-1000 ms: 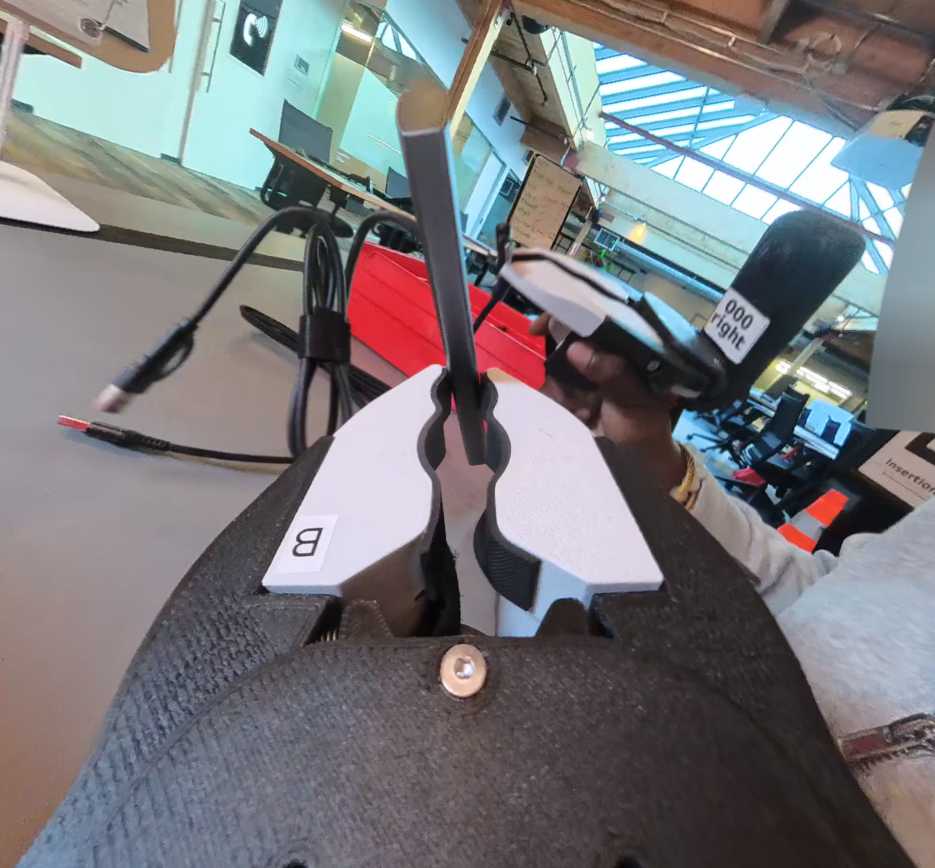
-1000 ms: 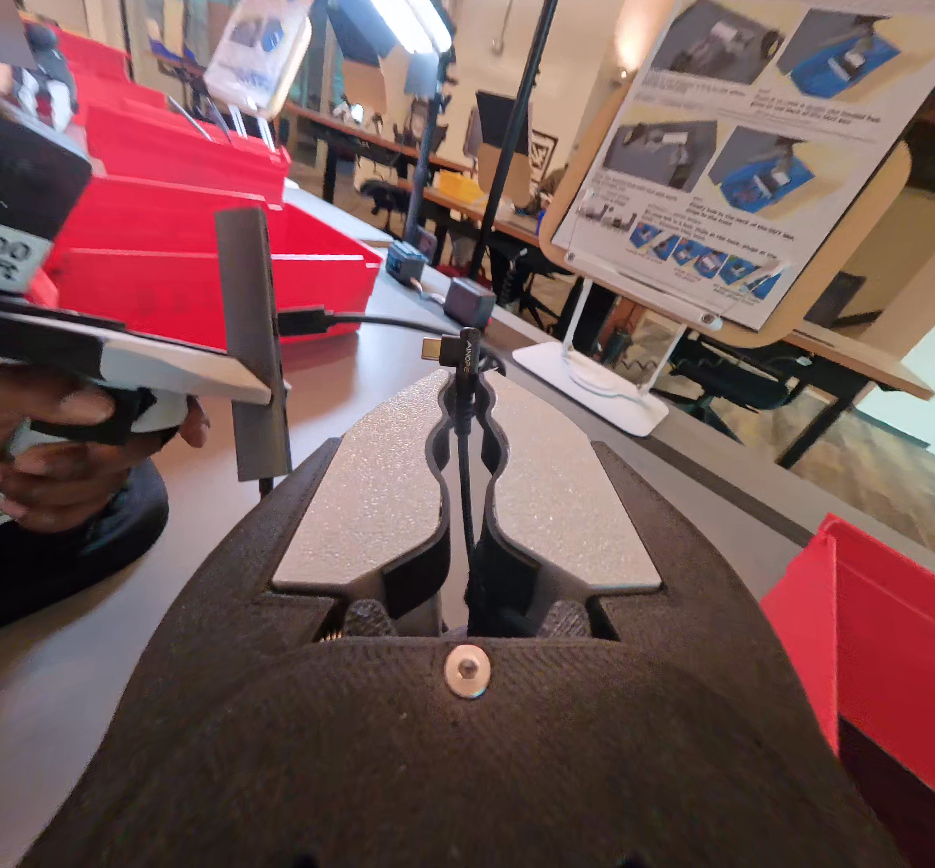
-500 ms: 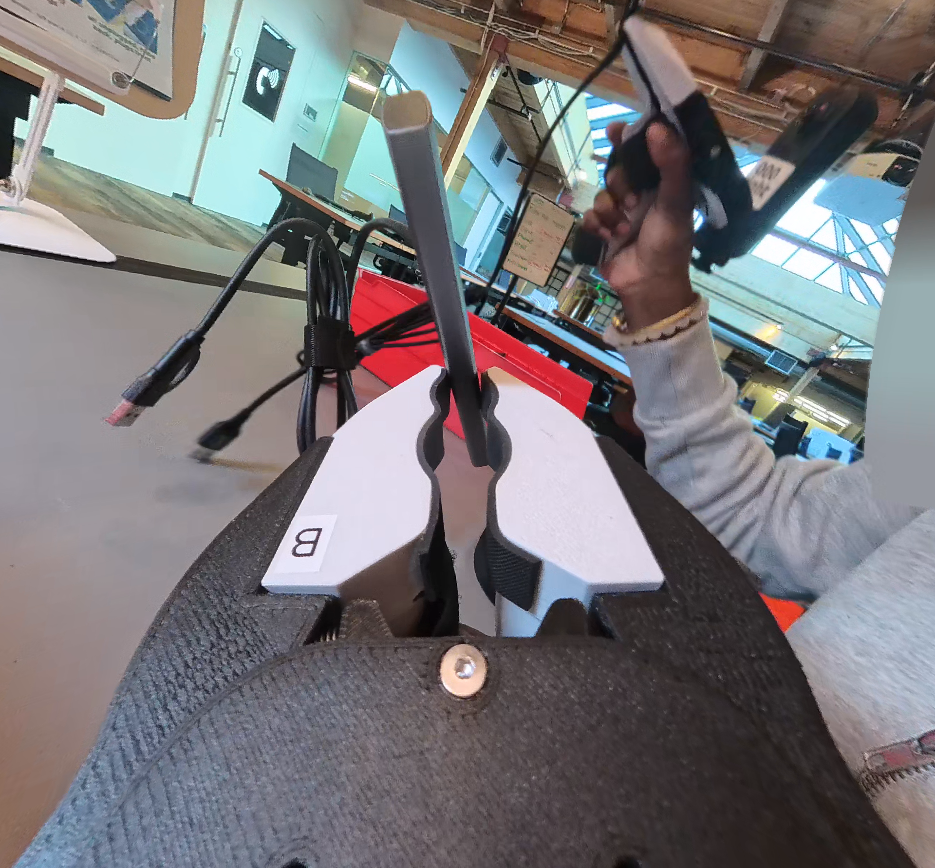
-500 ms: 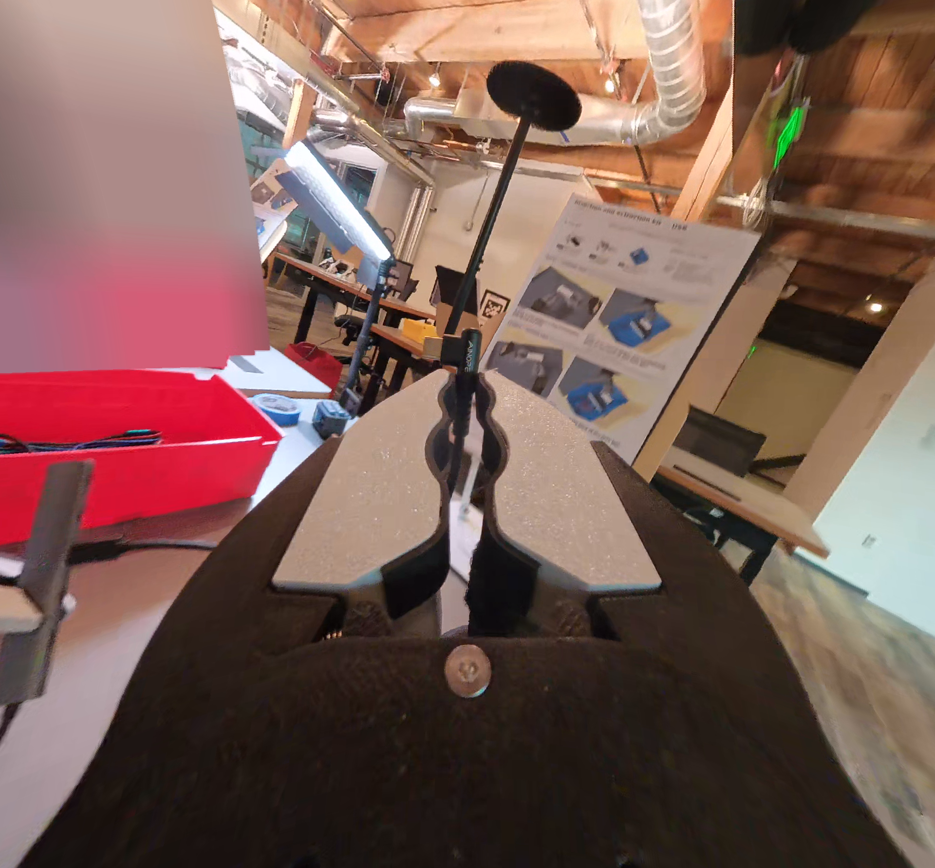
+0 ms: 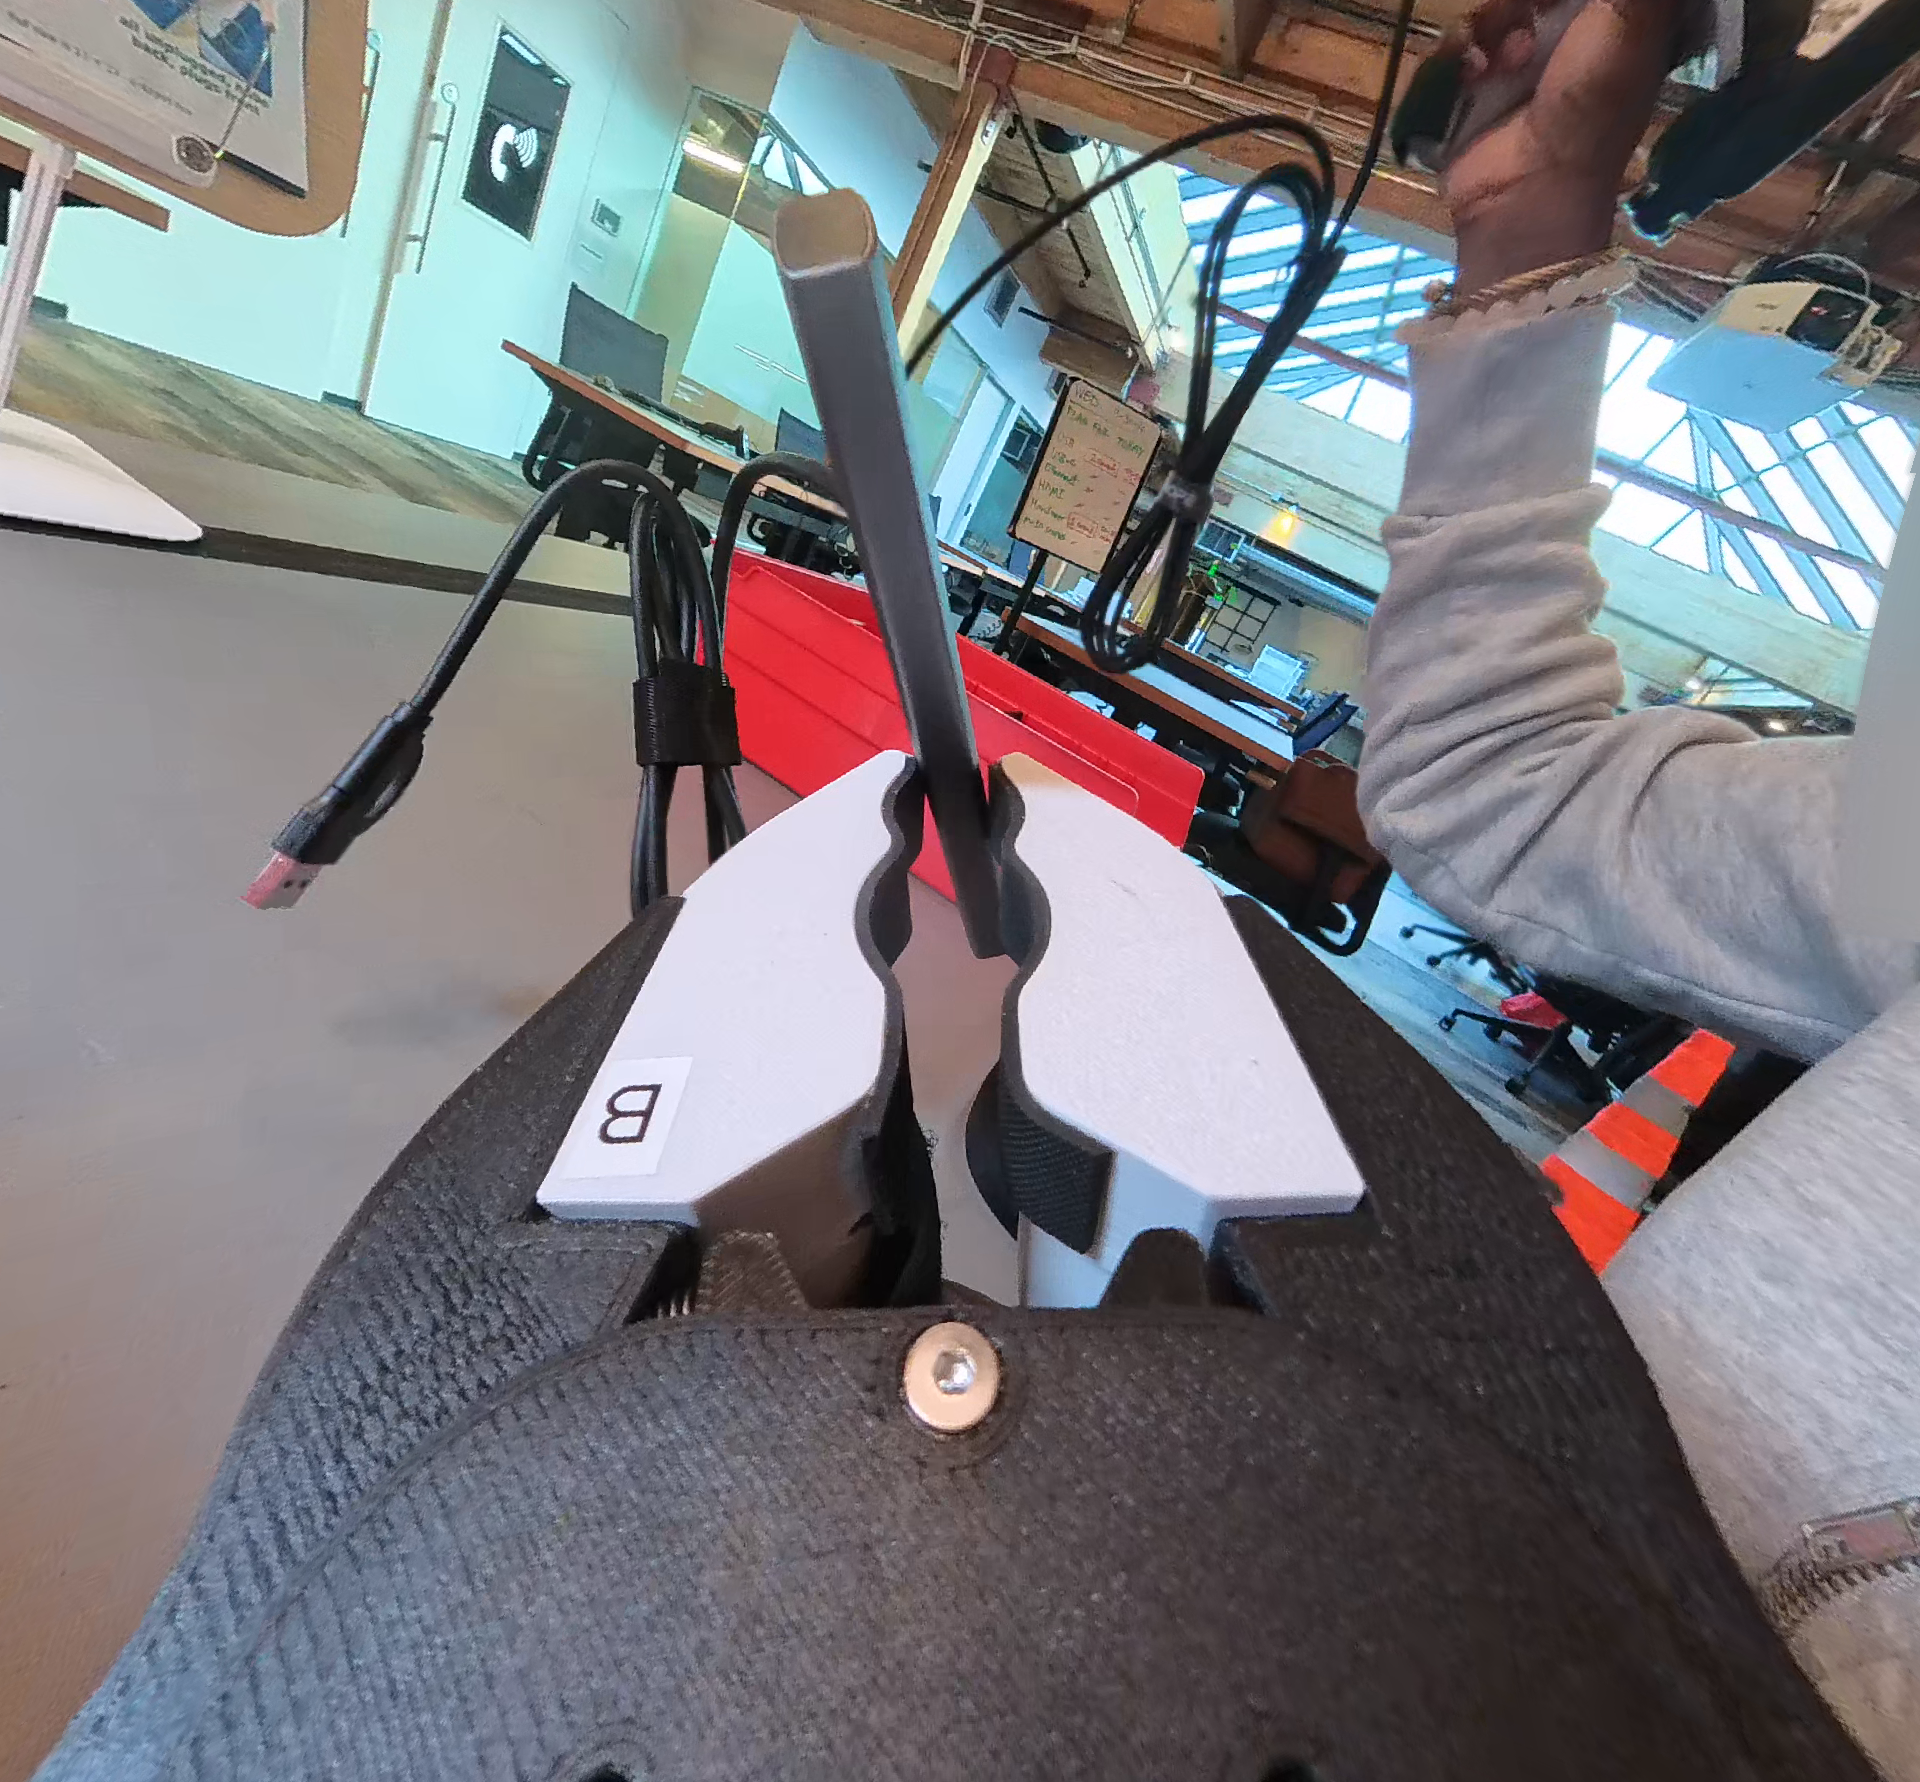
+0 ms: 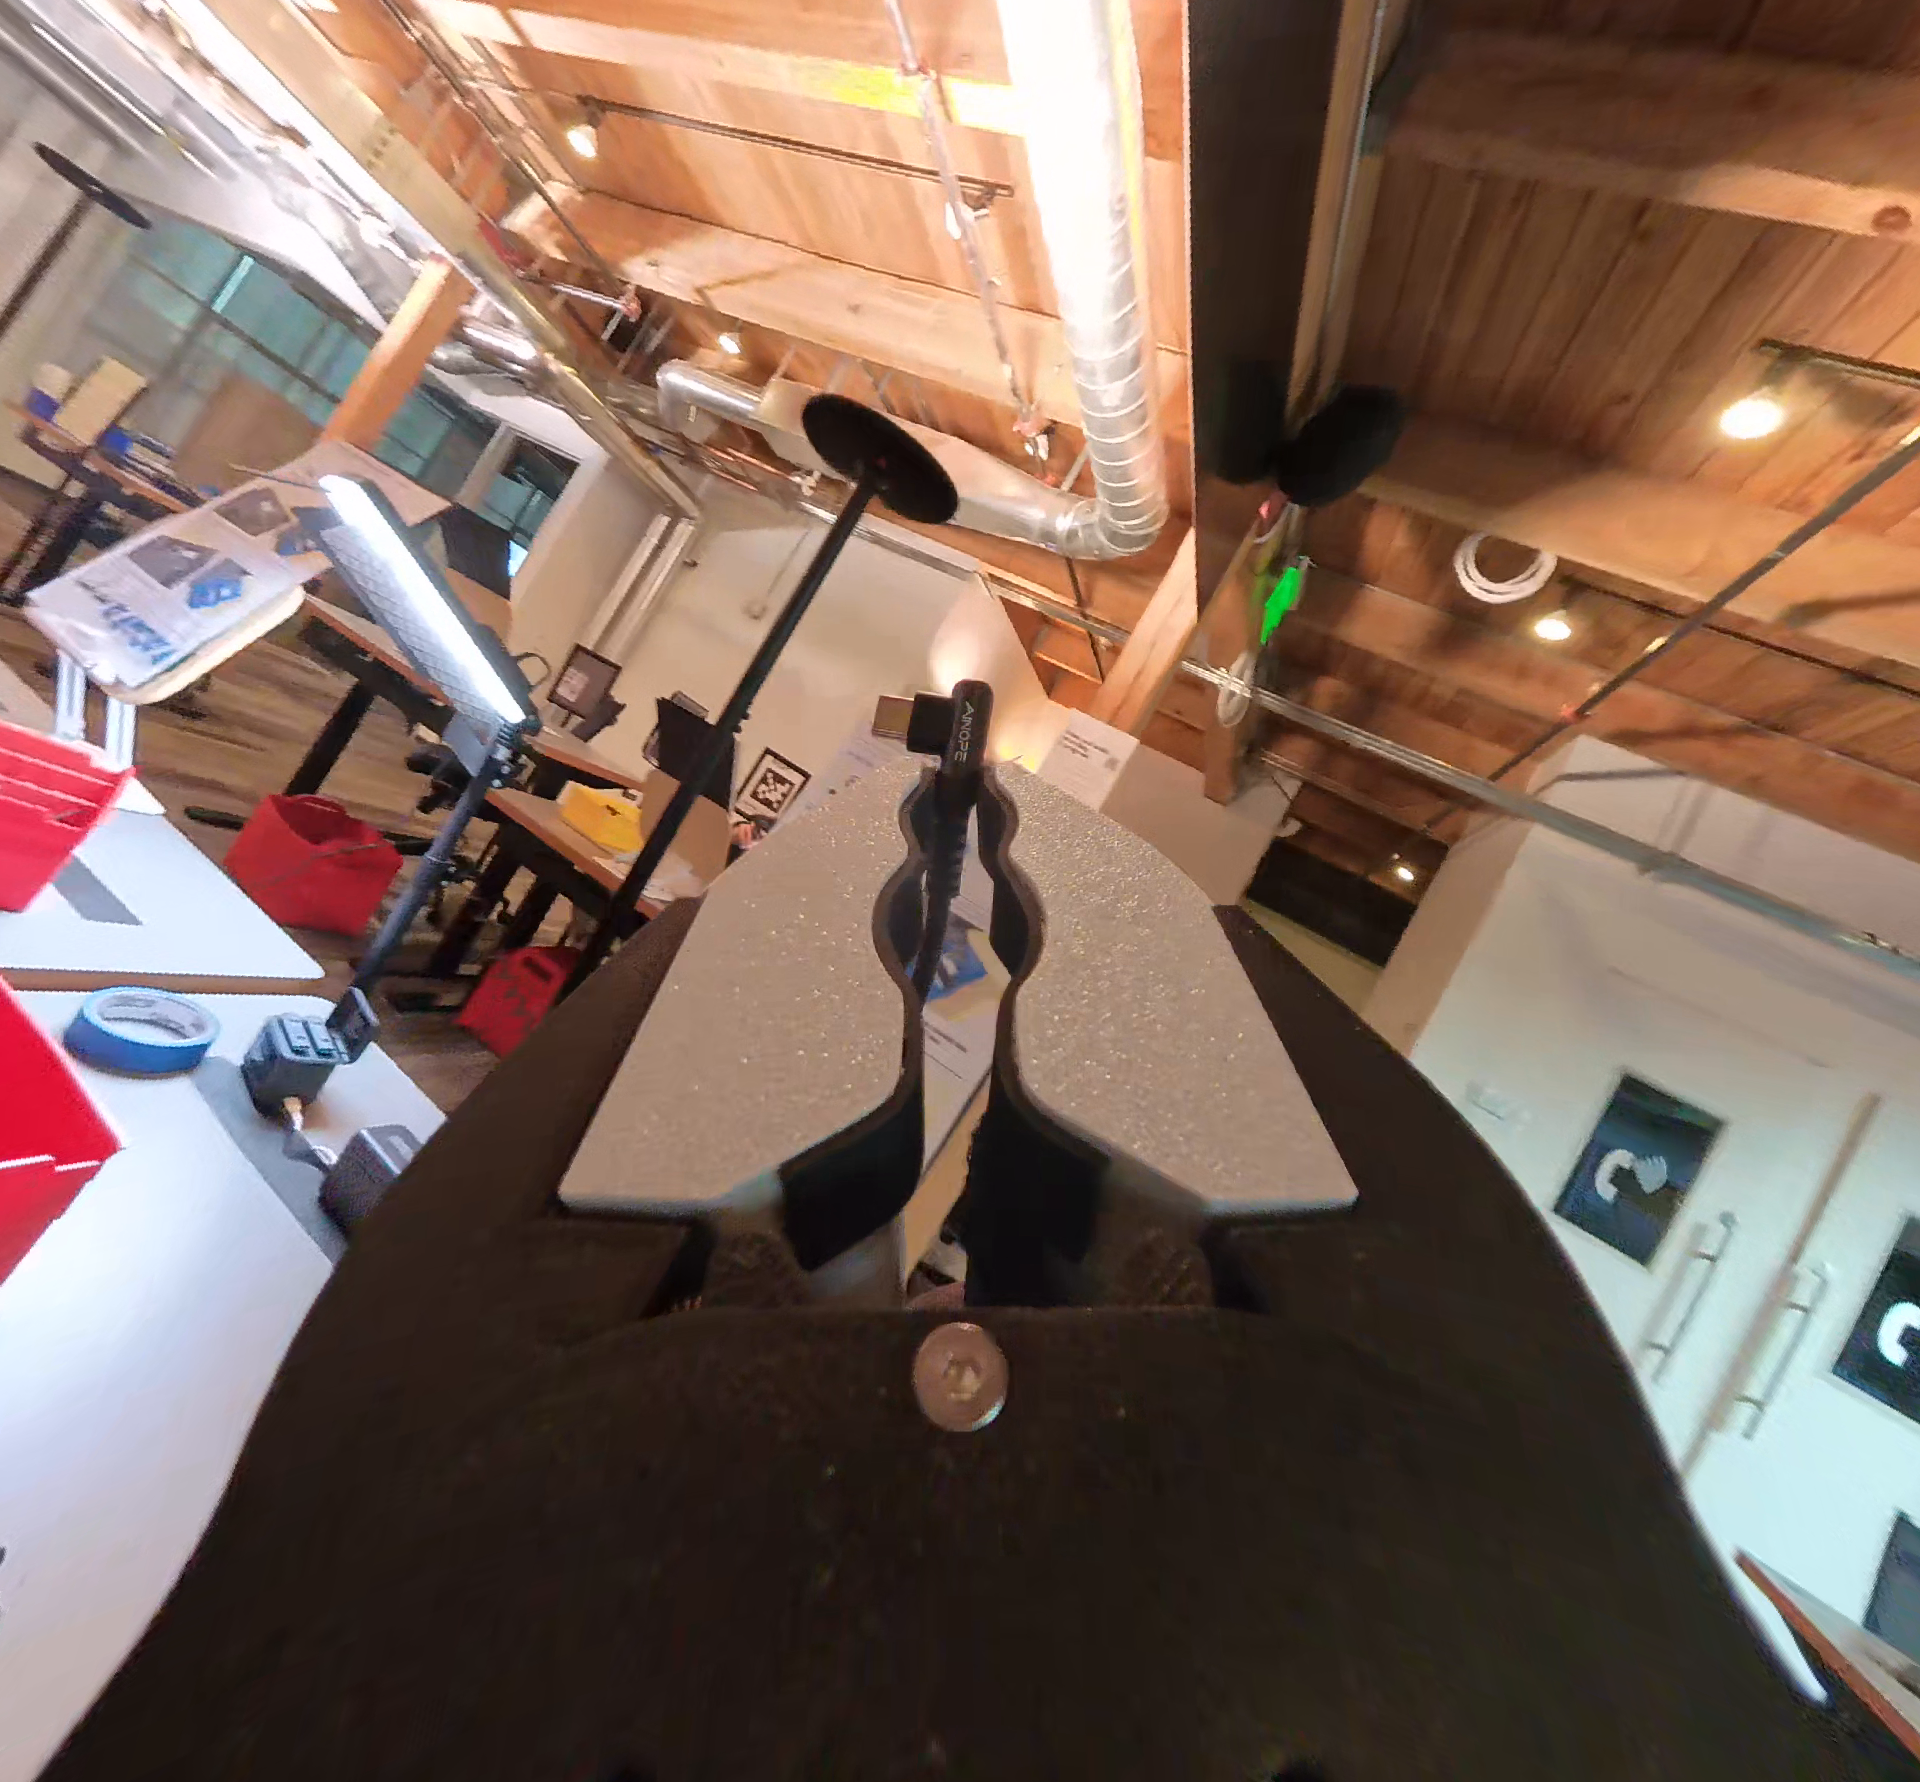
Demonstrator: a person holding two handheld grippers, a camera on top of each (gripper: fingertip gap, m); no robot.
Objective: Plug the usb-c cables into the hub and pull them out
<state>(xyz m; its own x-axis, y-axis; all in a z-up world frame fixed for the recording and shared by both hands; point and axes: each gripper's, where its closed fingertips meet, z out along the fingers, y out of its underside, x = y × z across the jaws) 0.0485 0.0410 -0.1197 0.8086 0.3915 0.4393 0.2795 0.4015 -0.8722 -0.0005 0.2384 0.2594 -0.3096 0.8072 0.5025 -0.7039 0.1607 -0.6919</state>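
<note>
My left gripper is shut on the dark grey hub, which stands upright on edge above the grey table. A black bundled cable with a USB plug hangs from the hub on the left. My right gripper is shut on a black usb-c cable; its angled plug sticks out past the fingertips, pointing left. In the left wrist view the right gripper is raised high at the top right in a person's hand, and the cable's bundled loop dangles in the air.
A red bin stands behind the hub on the grey table. The right wrist view looks up at the wooden ceiling; red bins, a blue tape roll and a light bar on a stand are at the left. An orange cone is on the floor. Some 45 centimetres of space lies between my two pairs of fingers.
My right gripper has lifted high, away from the hub, taking the usb-c cable with it; its view swung up to the ceiling. The cable left the table. The left gripper tilted up slightly.
</note>
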